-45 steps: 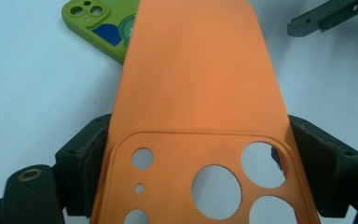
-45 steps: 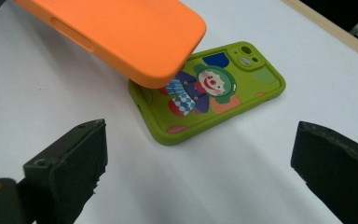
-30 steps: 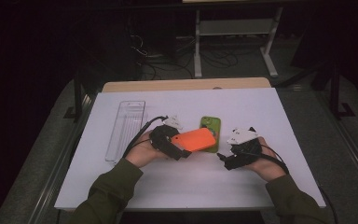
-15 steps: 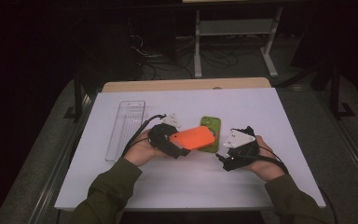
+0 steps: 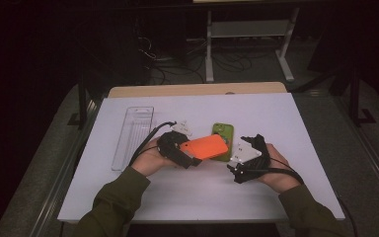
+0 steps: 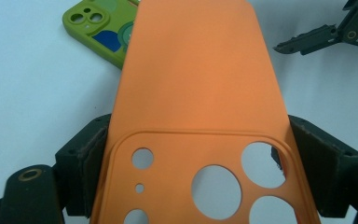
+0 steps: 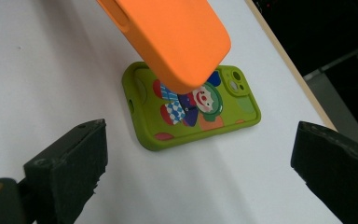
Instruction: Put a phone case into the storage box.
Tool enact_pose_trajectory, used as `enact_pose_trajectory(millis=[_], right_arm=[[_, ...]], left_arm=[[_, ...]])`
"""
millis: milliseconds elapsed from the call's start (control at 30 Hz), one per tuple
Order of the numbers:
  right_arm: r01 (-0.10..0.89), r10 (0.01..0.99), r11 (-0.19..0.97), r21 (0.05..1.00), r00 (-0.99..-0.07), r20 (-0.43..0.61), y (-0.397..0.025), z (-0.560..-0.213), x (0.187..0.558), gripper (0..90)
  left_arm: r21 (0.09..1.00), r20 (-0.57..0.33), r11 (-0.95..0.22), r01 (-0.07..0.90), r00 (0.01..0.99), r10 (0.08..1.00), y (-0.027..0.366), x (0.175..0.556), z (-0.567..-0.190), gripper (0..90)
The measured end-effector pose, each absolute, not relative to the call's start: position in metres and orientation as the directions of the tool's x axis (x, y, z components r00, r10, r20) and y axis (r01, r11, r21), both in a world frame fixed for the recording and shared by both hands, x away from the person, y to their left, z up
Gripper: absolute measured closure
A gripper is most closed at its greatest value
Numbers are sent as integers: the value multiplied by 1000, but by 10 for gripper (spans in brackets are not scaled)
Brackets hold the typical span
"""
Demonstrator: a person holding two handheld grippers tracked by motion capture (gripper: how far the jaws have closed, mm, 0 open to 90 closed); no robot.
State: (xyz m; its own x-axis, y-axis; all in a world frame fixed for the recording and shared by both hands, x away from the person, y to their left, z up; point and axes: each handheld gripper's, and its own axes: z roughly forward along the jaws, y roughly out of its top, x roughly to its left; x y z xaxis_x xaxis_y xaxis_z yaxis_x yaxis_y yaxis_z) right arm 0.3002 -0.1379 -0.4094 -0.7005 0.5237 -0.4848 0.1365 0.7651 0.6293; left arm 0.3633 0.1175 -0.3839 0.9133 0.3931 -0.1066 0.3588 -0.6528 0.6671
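My left gripper [image 5: 183, 154] is shut on an orange phone case [image 5: 205, 146], holding it by the camera-hole end above the white table [image 5: 276, 118]. In the left gripper view both pads press the case's [image 6: 200, 88] edges. A green phone case [image 5: 224, 137] with a cartoon print lies flat on the table, partly under the orange case's far end. In the right gripper view the green case [image 7: 200, 114] lies just ahead, with the orange case [image 7: 172, 37] hanging over it. My right gripper [image 5: 249, 143] stands open, its jaws wide apart with nothing between them, just right of the green case.
A clear plastic tray [image 5: 133, 136] lies on the left part of the table. A wooden strip [image 5: 197, 90] runs along the table's far edge. Beyond it stand a dark floor, cables and a metal stand [image 5: 246, 29].
The right gripper has shifted slightly left toward the green case. The left gripper still holds the orange case in about the same place.
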Motion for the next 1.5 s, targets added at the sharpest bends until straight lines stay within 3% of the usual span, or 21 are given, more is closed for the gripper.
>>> enact_pose_trajectory(millis=[600,1167,1500], right_arm=[[-36,373,851,523,-660,-652,-118,-399,310,30],[-101,321,879,466,-596,-736,-106,-409,301,25],[-152,234,917,368,-542,-807,-99,-417,297,25]], left_arm=[[676,-122,-632,379,903,411,121,366,-383,160],[677,-134,-624,390,899,418,120,366,-382,160],[675,-137,-624,393,898,417,119,366,-383,160]])
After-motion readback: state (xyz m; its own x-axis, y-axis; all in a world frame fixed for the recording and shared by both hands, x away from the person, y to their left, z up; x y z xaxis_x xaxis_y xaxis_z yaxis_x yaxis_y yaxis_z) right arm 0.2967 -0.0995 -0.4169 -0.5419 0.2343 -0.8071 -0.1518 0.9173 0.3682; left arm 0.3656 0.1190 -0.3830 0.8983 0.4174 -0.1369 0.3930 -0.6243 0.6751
